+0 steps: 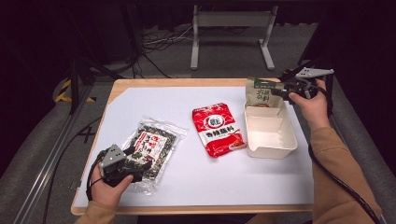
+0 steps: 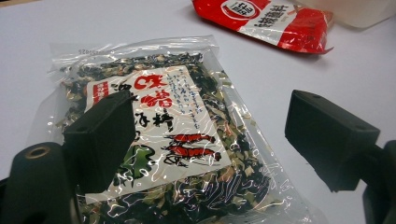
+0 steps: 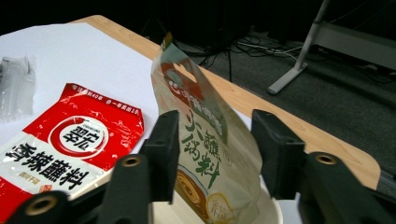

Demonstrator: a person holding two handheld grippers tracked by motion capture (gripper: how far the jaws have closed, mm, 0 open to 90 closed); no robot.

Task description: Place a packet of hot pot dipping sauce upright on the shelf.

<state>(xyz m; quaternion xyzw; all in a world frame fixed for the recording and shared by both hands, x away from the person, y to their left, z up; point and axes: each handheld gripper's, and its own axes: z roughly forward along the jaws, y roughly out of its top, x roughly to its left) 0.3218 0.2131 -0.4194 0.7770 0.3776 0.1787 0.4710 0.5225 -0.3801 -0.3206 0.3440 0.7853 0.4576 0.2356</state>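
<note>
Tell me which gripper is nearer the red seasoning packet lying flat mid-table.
Left, narrowly. The left gripper hovers over the clear seaweed bag beside the red seasoning packet; the right gripper is at the green pouch, beyond the white tray.

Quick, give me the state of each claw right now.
Left claw: open, jaws apart above the seaweed bag, holding nothing.
Right claw: open, green sauce packet between its jaws, standing in the white tray.

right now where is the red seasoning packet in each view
High view: the red plastic seasoning packet lies mid-table, left of the white tray.
Left gripper view: top edge, right of centre, beyond the clear seaweed bag.
Right gripper view: lower left, left of the green pouch.
Shared landmark: the white table sheet.
</note>
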